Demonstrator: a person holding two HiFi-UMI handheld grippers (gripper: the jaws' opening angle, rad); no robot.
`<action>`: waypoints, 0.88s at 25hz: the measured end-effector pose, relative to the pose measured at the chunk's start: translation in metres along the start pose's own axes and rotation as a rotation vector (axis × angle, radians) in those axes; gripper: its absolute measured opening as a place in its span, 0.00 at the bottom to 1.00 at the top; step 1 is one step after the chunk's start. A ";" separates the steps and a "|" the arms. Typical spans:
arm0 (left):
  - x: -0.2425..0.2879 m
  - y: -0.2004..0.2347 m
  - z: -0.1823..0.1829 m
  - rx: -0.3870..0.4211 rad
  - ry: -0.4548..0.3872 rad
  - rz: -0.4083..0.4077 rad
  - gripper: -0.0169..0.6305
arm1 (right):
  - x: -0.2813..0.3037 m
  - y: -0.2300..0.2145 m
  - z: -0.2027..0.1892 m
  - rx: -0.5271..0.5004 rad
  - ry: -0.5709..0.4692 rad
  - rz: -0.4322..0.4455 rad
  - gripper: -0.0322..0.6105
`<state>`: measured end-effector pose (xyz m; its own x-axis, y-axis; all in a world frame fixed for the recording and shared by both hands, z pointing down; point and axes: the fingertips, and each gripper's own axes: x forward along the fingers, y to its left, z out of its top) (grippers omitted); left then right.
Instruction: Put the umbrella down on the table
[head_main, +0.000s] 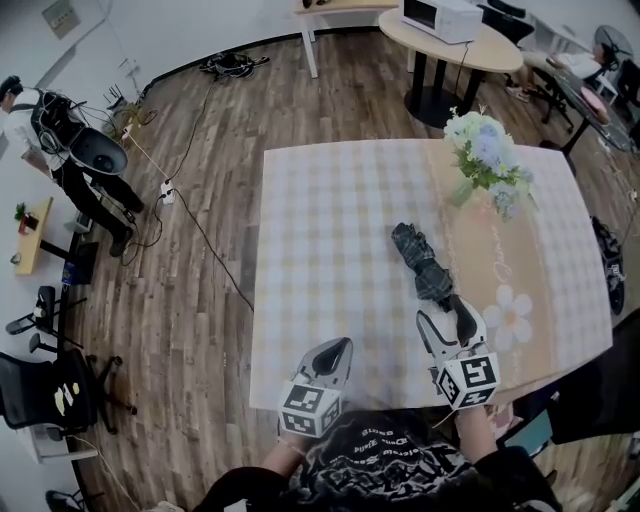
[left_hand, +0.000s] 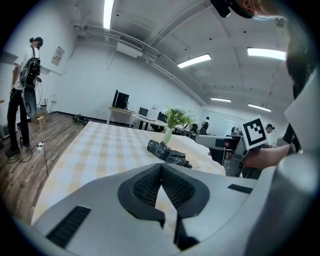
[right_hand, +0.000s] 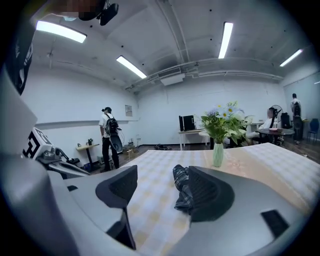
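A folded dark plaid umbrella (head_main: 423, 260) lies flat on the checked tablecloth (head_main: 330, 230), its black handle toward me. My right gripper (head_main: 450, 328) hovers just above the handle end, jaws open with nothing pressed between them. In the right gripper view the umbrella (right_hand: 183, 192) rests on the table beyond the open gripper (right_hand: 160, 189). My left gripper (head_main: 333, 355) sits near the table's front edge, left of the umbrella, shut and empty. From the left gripper view its pads meet at the tip (left_hand: 161, 167), and the umbrella (left_hand: 167, 152) lies ahead.
A vase of flowers (head_main: 487, 155) stands on the table's far right, beyond the umbrella. A round table with a microwave (head_main: 440, 18) is at the back. A person (head_main: 55, 140) stands far left by cables on the wooden floor. Office chairs (head_main: 45, 385) sit lower left.
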<state>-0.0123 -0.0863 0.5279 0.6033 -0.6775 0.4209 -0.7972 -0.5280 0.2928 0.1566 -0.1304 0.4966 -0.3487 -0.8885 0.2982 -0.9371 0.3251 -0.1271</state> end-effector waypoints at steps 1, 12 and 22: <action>-0.001 -0.002 0.000 0.007 -0.003 -0.004 0.05 | -0.006 0.002 -0.006 0.004 0.001 -0.016 0.55; -0.007 -0.022 -0.007 0.036 -0.022 -0.056 0.05 | -0.055 0.013 -0.063 0.035 0.060 -0.148 0.53; -0.019 -0.010 -0.014 0.006 -0.041 -0.016 0.05 | -0.053 0.022 -0.048 0.012 0.019 -0.143 0.51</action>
<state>-0.0161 -0.0610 0.5288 0.6164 -0.6892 0.3809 -0.7874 -0.5419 0.2937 0.1537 -0.0604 0.5234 -0.2117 -0.9194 0.3315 -0.9771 0.1914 -0.0932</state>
